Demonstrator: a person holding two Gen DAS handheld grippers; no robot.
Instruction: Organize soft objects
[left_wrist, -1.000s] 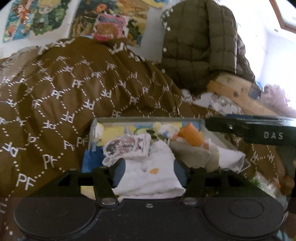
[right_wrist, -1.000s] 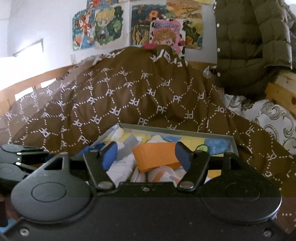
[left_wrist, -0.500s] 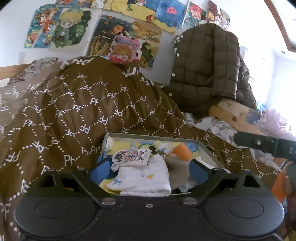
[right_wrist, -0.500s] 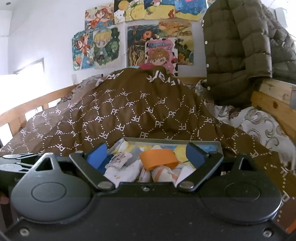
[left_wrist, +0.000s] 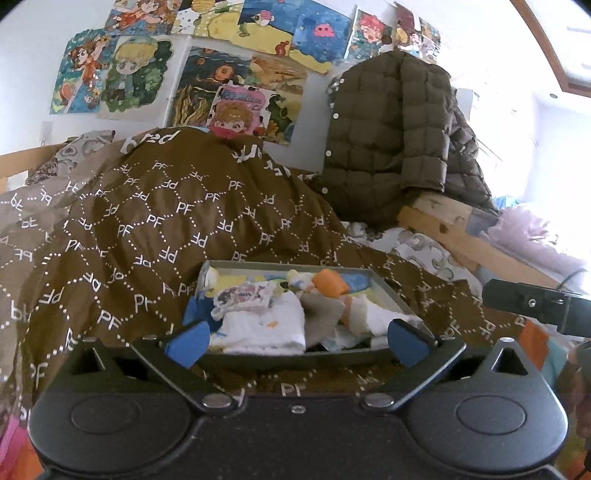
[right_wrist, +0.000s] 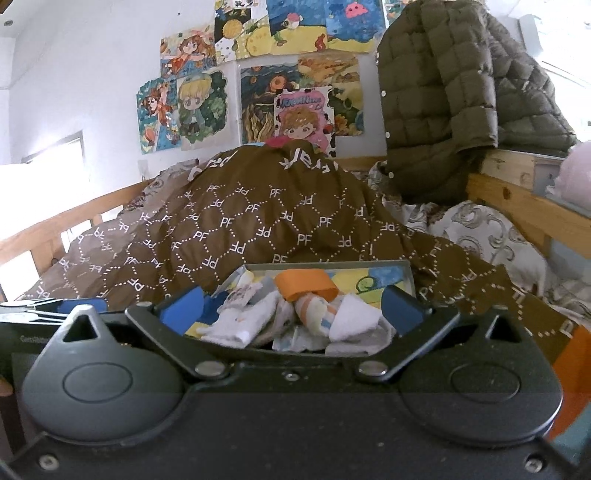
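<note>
one grey tray (left_wrist: 384, 286) on brown PF blanket (left_wrist: 155, 221) on bed, piled with small soft stuff: white folded cloth (left_wrist: 266, 325), orange piece (left_wrist: 328, 282), rest too jumbled to count. quilted jacket (left_wrist: 391, 136) and drawings (left_wrist: 236, 77) on wall behind tray. left claw (left_wrist: 295, 341) and right claw (right_wrist: 291, 306) both just spread wide, released, nothing between jaws, just short of tray's near rim

White wall (left_wrist: 29, 48), papered with cartoon drawings (left_wrist: 236, 85). Wooden bed frame (right_wrist: 524, 199); brown quilt (left_wrist: 155, 221) with white "PF" lettering heaped on the bed. Olive puffer jacket (left_wrist: 391, 136) draped over the frame's end. Bright daylight from both sides, washing out the edges.
</note>
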